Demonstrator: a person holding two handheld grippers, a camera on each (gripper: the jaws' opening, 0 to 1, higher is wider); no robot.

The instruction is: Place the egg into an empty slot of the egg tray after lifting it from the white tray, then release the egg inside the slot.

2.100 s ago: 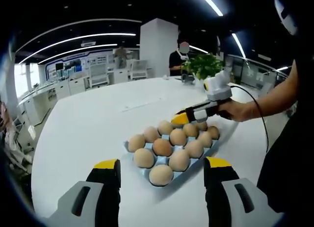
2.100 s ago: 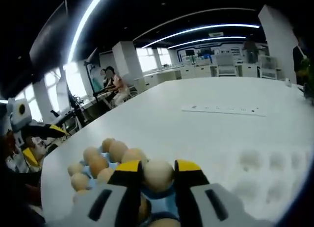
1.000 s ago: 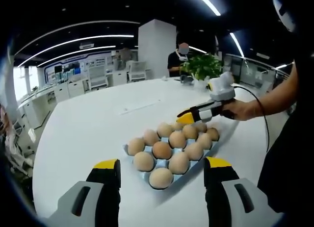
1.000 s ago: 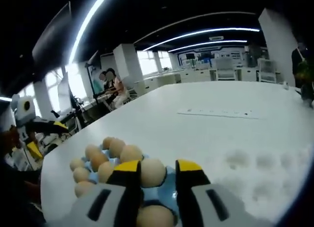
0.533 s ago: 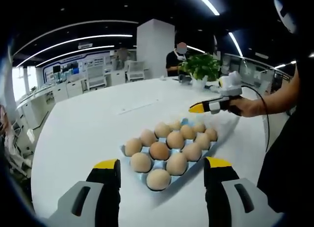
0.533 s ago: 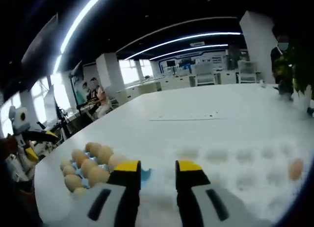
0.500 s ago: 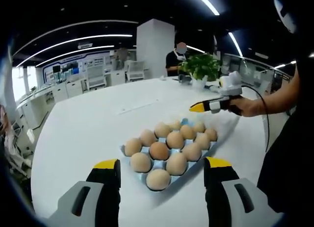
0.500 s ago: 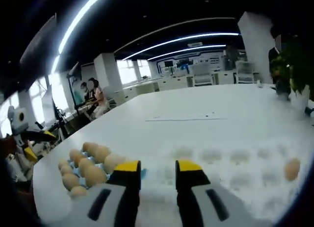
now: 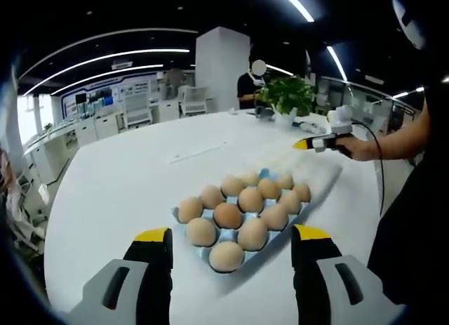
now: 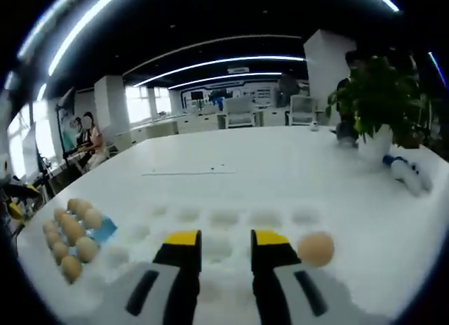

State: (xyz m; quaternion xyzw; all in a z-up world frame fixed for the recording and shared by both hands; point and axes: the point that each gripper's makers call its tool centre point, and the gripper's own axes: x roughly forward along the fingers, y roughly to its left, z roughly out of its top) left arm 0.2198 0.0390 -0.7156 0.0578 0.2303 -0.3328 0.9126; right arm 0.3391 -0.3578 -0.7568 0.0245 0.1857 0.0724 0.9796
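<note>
Egg (image 10: 316,248) — tan, matte, oval — resting on white tray (image 10: 231,220).

Left gripper view: low over table (image 9: 119,177), egg tray (image 9: 242,220) close at 12 o'clock. Right gripper view faces white tray (image 10: 231,227) (egg tray shared, 9 o'clock).

Ahead of my left claw (image 9: 228,258) the egg tray (image 9: 184,218) lies on the table (image 9: 119,177). My right claw (image 10: 226,244) is over the white tray (image 10: 210,230), 1 egg (image 10: 315,248) just right of it, a plant (image 10: 377,100) beyond.
</note>
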